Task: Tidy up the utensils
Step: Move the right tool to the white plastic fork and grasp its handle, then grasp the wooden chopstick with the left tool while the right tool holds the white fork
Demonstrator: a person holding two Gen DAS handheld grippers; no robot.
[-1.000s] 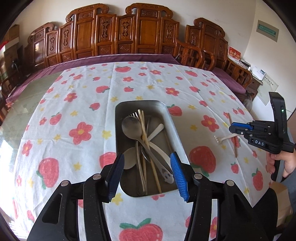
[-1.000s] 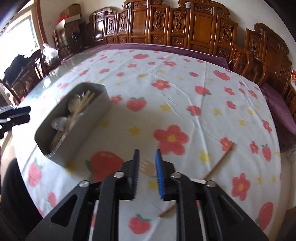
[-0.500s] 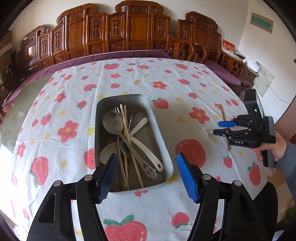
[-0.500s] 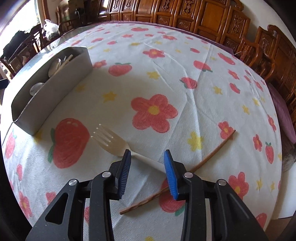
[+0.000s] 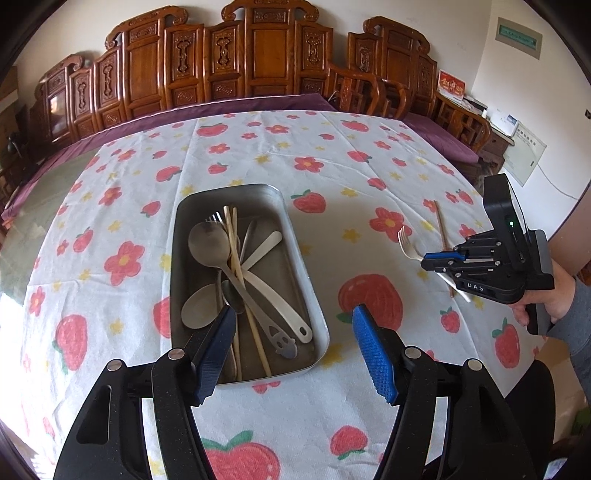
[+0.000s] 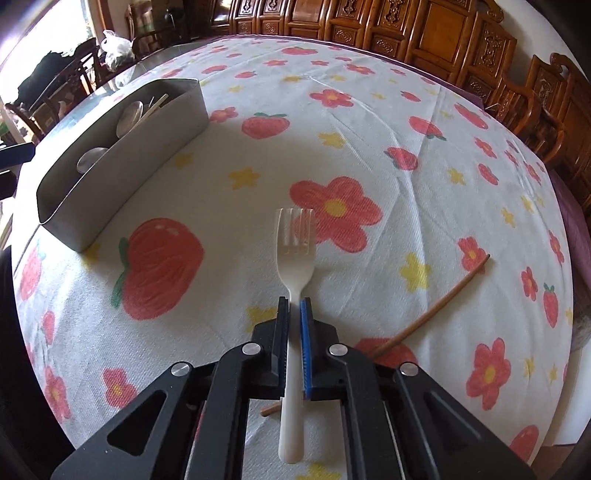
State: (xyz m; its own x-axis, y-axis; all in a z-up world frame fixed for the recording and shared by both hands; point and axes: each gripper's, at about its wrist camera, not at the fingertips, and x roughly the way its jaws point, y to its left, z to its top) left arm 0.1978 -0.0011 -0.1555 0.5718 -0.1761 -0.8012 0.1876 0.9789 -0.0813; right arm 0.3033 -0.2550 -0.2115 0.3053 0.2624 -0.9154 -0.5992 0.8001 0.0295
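A row of carved wooden chairs (image 5: 266,62) with tall panelled backs lines the far side of the room from ten to two o'clock, set against a pale wall (image 5: 472,33) that carries a green-edged sign (image 5: 519,33) at about one o'clock. The bench wears a white cloth (image 5: 332,155) printed with strawberries, red flowers and yellow stars over a purple cover (image 5: 258,105). In the right wrist view, strong daylight comes from a window (image 6: 44,37) at ten o'clock, with dark chairs (image 6: 48,99) beneath it.
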